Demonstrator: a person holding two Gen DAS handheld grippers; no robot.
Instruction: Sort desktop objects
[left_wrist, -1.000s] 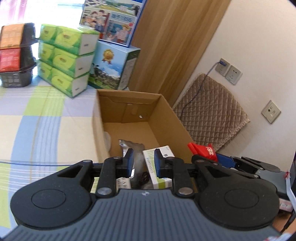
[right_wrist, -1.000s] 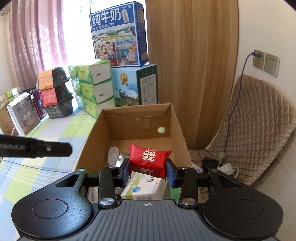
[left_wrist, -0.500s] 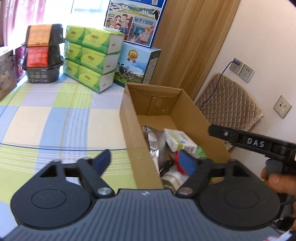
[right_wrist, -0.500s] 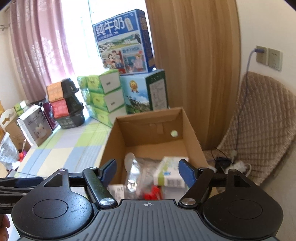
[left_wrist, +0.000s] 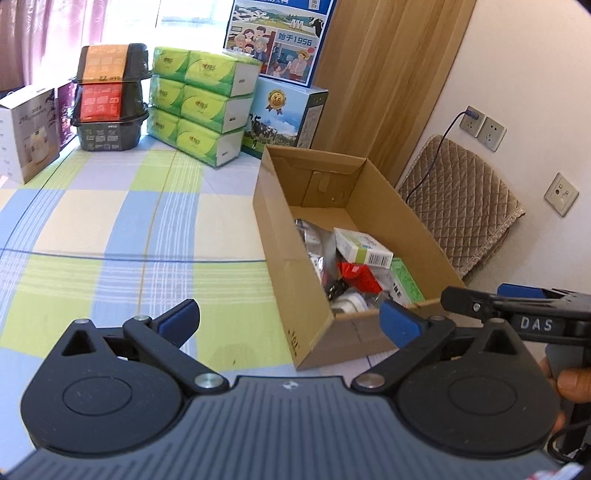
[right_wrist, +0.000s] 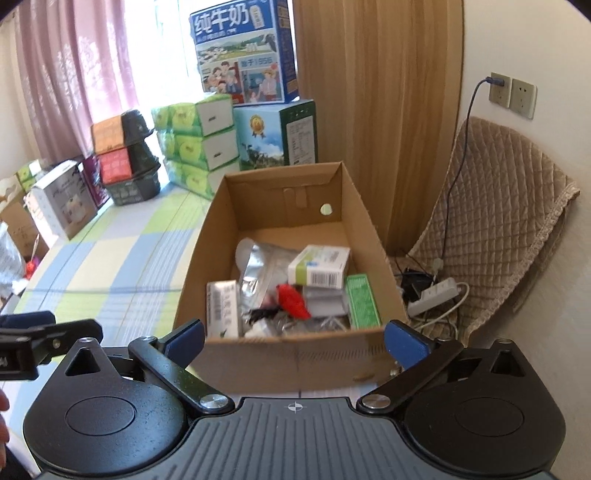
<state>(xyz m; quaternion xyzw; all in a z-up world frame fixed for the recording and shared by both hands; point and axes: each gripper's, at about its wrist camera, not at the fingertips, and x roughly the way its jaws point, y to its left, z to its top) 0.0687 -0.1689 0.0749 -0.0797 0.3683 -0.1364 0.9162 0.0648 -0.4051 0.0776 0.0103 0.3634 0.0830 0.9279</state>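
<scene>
Your cardboard box (right_wrist: 291, 354) sits at the tabletop's (left_wrist: 110, 229) right edge, holding a red packet (right_wrist: 293, 301), white carton (right_wrist: 319, 266) and foil pouch (right_wrist: 264, 269). Near the box's front, your left gripper (left_wrist: 290, 319) and right gripper (right_wrist: 293, 338) hang with jaws spread wide, empty, free to pick.

The left wrist view looks forward and down over its spread fingers, cardboard box (left_wrist: 354, 236) near, ahead to the right. The right wrist view faces the box's near wall squarely, close. Both share its contents and the stacked tissue packs (right_wrist: 195, 144) beyond.
</scene>
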